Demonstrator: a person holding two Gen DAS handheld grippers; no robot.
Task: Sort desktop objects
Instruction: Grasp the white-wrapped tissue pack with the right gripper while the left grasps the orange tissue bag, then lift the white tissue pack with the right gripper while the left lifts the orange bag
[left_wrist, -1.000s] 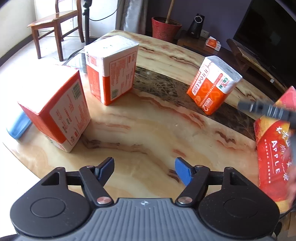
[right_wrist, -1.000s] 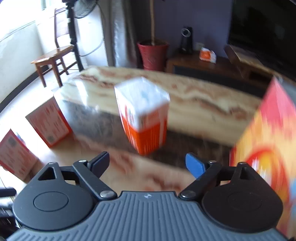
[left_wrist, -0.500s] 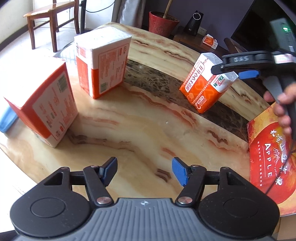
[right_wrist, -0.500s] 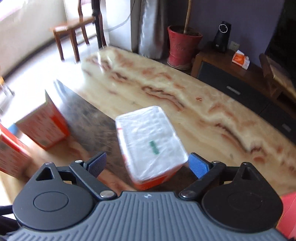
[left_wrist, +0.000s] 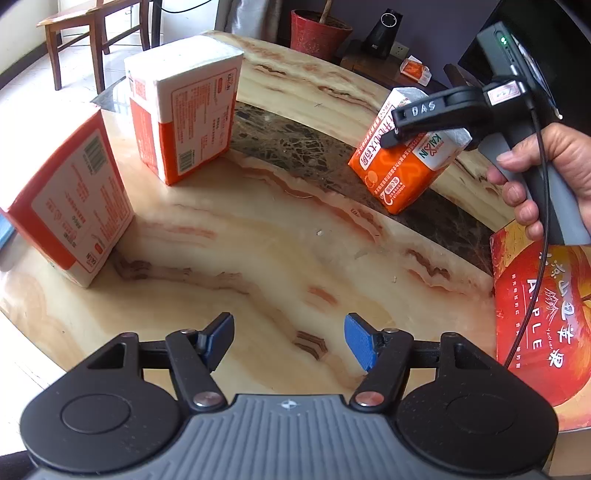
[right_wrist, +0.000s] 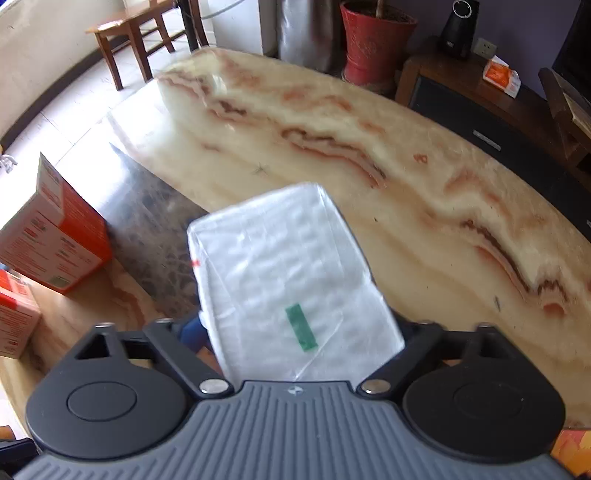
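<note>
Three orange-and-white tissue packs stand on the marble table. In the left wrist view one pack is at the left, one behind it, and a tilted one at the right. A hand holds my right gripper over that tilted pack. From the right wrist, the pack's white top fills the gap of my right gripper; the fingers straddle it at full width, their pads mostly hidden. My left gripper hovers open over bare marble near the front edge.
A red apple box lies flat at the table's right edge. Two other packs show at the left of the right wrist view. Beyond the table stand a wooden chair, a red pot and a dark cabinet.
My right gripper has come down over the tilted tissue pack, which now sits between its fingers. My left gripper has moved slightly closer to the table.
</note>
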